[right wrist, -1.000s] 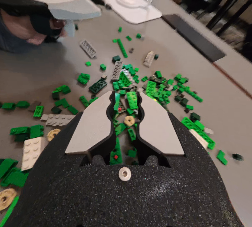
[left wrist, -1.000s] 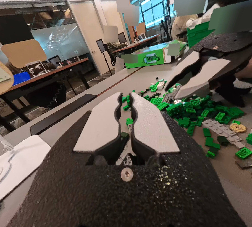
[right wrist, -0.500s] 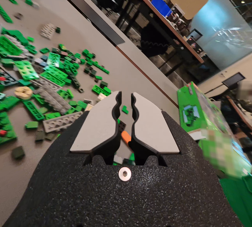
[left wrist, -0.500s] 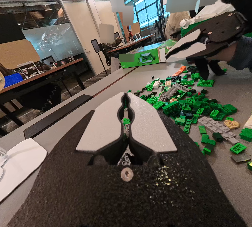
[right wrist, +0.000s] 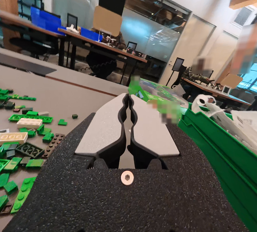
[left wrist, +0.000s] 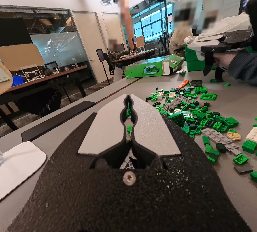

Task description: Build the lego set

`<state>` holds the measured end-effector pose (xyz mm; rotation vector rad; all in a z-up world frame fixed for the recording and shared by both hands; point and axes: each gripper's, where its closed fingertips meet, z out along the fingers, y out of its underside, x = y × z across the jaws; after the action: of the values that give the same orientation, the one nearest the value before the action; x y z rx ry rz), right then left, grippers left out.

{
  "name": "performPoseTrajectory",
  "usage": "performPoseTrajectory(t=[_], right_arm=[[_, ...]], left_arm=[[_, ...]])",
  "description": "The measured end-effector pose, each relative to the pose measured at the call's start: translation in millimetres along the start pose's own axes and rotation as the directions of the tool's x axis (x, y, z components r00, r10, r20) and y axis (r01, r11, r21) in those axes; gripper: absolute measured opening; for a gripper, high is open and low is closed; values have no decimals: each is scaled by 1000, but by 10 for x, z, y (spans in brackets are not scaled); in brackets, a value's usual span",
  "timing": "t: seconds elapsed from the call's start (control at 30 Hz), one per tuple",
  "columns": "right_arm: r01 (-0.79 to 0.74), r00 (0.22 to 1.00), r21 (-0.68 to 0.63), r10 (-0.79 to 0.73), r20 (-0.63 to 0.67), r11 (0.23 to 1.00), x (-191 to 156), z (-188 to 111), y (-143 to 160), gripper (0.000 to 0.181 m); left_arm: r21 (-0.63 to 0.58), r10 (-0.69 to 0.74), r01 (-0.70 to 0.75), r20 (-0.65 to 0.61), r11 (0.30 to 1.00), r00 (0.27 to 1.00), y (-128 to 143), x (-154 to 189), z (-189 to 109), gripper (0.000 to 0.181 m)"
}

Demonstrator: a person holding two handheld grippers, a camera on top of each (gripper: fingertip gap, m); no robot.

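Loose lego pieces (left wrist: 194,115), mostly green with some grey and white, lie scattered on the grey table (left wrist: 229,100). My left gripper (left wrist: 128,96) is shut with nothing between its fingers, low over the near left edge of the pile. My right gripper (right wrist: 128,97) is shut and empty, lifted off the table and pointing toward the green lego box (right wrist: 159,94). It also shows in the left wrist view (left wrist: 194,44), held high at the far right. In the right wrist view the bricks (right wrist: 29,122) lie to its left.
The green lego box (left wrist: 150,68) lies at the table's far edge. Stacked green trays (right wrist: 222,148) with a white plastic bag (right wrist: 205,104) stand at the right. An orange brick separator (left wrist: 182,84) lies beyond the pile. A white stand base (left wrist: 18,159) sits at near left. Some 35 cm of space lies between my two pairs of fingers.
My right gripper lifted off the pile, swung toward the box and trays, and shut. My left gripper closed from slightly open to shut and rose a little.
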<state>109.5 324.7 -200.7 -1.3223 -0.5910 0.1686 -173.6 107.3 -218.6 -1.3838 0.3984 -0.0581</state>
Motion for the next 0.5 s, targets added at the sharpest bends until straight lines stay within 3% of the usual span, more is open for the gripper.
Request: performPoseTrajectory(t=[0.17, 0.5], right_arm=[[-91, 994, 98, 84, 71, 991, -67, -43, -176, 0], [-13, 1000, 298, 8, 18, 955, 13, -275, -605, 0]], left_arm=[[-29, 58, -59, -39, 998, 998, 41, 101, 32, 0], [-42, 87, -90, -62, 995, 994, 66, 159, 48, 0]])
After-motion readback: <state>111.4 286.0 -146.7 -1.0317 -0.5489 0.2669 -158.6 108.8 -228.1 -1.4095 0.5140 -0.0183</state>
